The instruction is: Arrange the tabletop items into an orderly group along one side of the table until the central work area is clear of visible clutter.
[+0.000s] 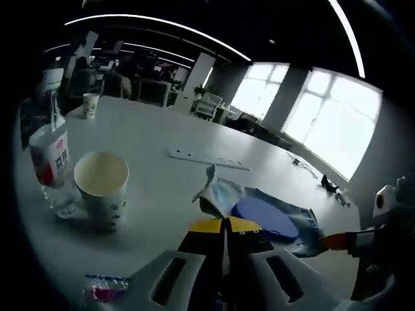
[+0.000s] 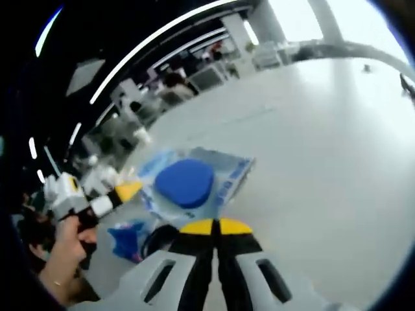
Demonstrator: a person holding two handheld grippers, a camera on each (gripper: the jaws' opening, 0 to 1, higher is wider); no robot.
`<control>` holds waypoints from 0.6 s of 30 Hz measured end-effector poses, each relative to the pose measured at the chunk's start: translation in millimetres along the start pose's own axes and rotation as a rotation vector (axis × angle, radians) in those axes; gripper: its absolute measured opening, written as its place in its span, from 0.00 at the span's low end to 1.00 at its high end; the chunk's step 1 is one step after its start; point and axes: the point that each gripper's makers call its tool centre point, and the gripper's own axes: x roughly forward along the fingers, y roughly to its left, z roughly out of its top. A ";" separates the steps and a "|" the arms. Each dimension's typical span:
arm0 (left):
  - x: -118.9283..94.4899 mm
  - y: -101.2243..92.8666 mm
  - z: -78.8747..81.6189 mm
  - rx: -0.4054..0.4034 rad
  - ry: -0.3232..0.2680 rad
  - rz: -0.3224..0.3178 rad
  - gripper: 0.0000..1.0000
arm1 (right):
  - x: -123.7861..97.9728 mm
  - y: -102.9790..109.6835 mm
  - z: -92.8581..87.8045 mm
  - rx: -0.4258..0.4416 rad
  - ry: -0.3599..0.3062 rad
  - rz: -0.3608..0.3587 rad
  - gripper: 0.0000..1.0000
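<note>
1. The left gripper (image 1: 225,228) is showing its yellow-tipped jaws pressed together with nothing between them, hovering just short of the blue packet (image 1: 272,219).
2. The right gripper (image 2: 215,228) is likewise clenched on nothing, its tips sitting beside the same blue packet (image 2: 191,184), which is lying flat on the white table (image 2: 311,129).
3. Judging by this, the packet is the item in hand; gathering it seems not yet begun, and the next move calls for parting one pair of jaws and pinching a crinkled edge.
4. The packet is looking thin and glossy, with a smooth blue oval on top and a torn, upturned corner.
5. Farther out, a paper cup (image 1: 102,184) is standing just beside a clear plastic bottle (image 1: 50,162), a flat white power strip (image 1: 207,159) lying beyond them.
</note>
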 end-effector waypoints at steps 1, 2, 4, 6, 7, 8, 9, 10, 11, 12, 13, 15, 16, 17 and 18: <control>-1.0 0.4 0.0 -0.004 -0.007 0.002 0.00 | 1.7 -0.6 2.0 -0.008 0.002 0.000 0.00; -1.7 1.0 0.1 -0.011 -0.011 0.006 0.00 | 3.2 -0.9 4.2 -0.013 0.003 0.002 0.00; -2.8 2.3 0.2 -0.027 -0.022 0.009 0.00 | 7.9 -2.8 9.4 -0.036 0.004 -0.001 0.00; -2.9 3.2 0.7 -0.031 -0.033 0.014 0.00 | 13.0 -3.5 13.3 -0.057 0.008 -0.002 0.00; -2.9 3.6 0.6 -0.031 -0.035 0.016 0.00 | 15.4 -4.5 14.8 -0.068 0.010 -0.005 0.00; -2.9 4.2 0.2 -0.037 -0.039 0.020 0.00 | 19.0 -5.3 17.4 -0.070 0.013 -0.005 0.00; -3.1 5.0 0.5 -0.040 -0.044 0.023 0.00 | 21.7 -5.5 20.2 -0.077 0.015 -0.004 0.00; -3.3 6.2 1.4 -0.047 -0.055 0.025 0.00 | 23.8 -5.6 22.5 -0.087 0.013 -0.004 0.00; -3.0 7.6 1.6 -0.055 -0.058 0.026 0.00 | 25.6 -5.4 23.9 -0.093 0.015 -0.002 0.00; -2.6 8.9 1.6 -0.058 -0.059 0.029 0.00 | 27.7 -5.4 25.8 -0.095 0.016 0.005 0.00; -2.4 12.2 2.9 -0.056 -0.070 0.044 0.00 | 31.0 -4.1 30.6 -0.091 0.005 0.029 0.00; -1.3 13.3 2.1 -0.040 -0.063 0.046 0.00 | 36.1 -4.9 34.6 -0.103 0.007 0.032 0.00; -0.9 13.0 2.7 -0.041 -0.066 0.043 0.00 | 38.4 -5.0 35.0 -0.108 0.010 0.031 0.00; -0.3 13.8 3.3 -0.043 -0.067 0.041 0.00 | 40.7 -6.1 36.0 -0.112 0.012 0.030 0.00; 0.2 14.5 3.3 -0.042 -0.068 0.044 0.00 | 46.5 -7.4 38.1 -0.113 0.013 0.034 0.00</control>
